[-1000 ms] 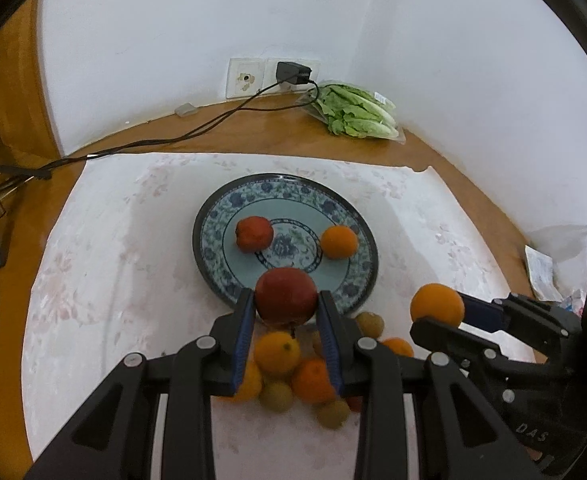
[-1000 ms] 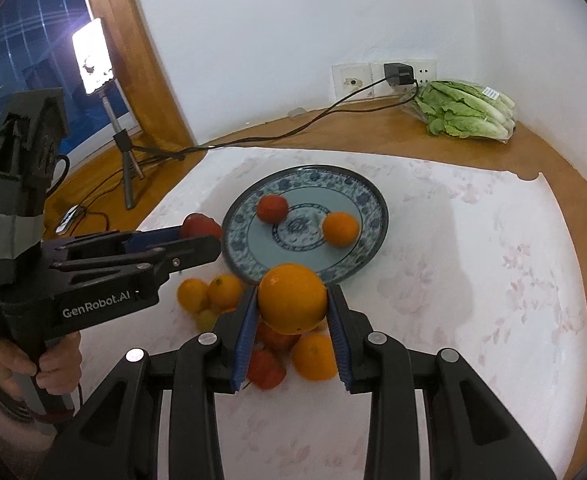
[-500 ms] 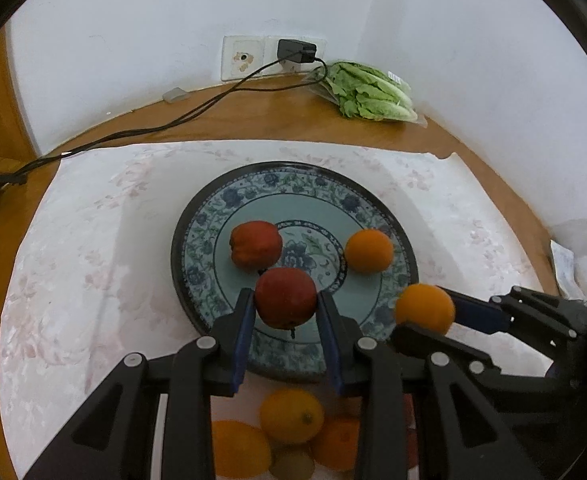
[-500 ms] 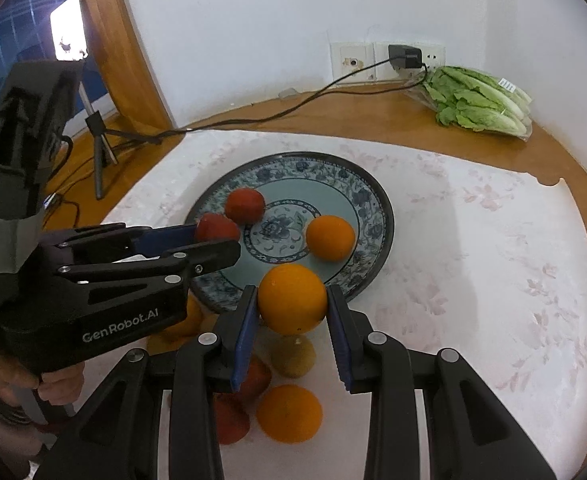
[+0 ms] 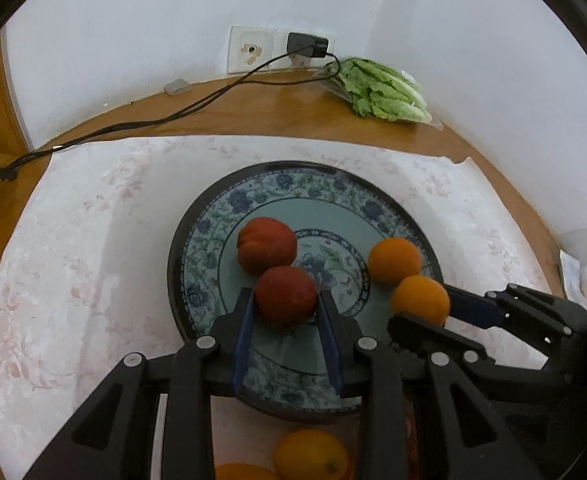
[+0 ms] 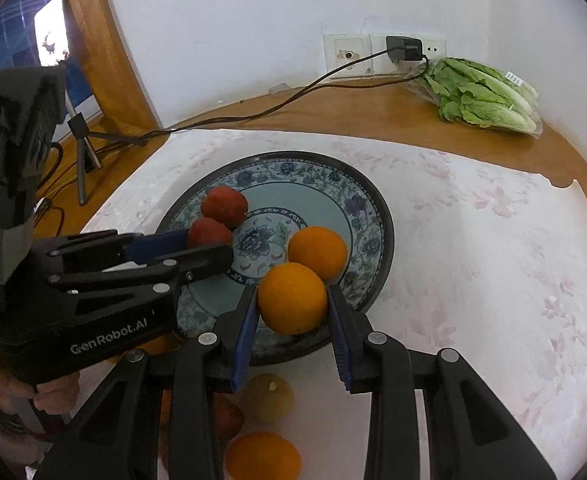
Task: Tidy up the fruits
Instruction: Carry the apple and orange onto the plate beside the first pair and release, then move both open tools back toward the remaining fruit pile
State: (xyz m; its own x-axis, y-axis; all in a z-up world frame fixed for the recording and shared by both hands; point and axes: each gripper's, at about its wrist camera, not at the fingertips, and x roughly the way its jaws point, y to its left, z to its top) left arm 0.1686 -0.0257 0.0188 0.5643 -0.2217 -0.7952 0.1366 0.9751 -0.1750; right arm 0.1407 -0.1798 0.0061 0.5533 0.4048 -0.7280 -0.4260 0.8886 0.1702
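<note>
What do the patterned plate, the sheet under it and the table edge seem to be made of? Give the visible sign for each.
Plate: probably glazed ceramic, glossy with blue floral print.
Sheet: looks like thin plastic or paper, matte, faint pink flowers, with a notched edge.
Table: wood or wood-look veneer, smooth orange-brown.

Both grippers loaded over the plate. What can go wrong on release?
1. The red fruit in the left gripper sits right beside the red fruit on the plate; dropping it may knock that one rolling.
2. The right gripper holds its orange over the near rim of the plate, close to the plated orange; it might bounce off onto the cloth.
</note>
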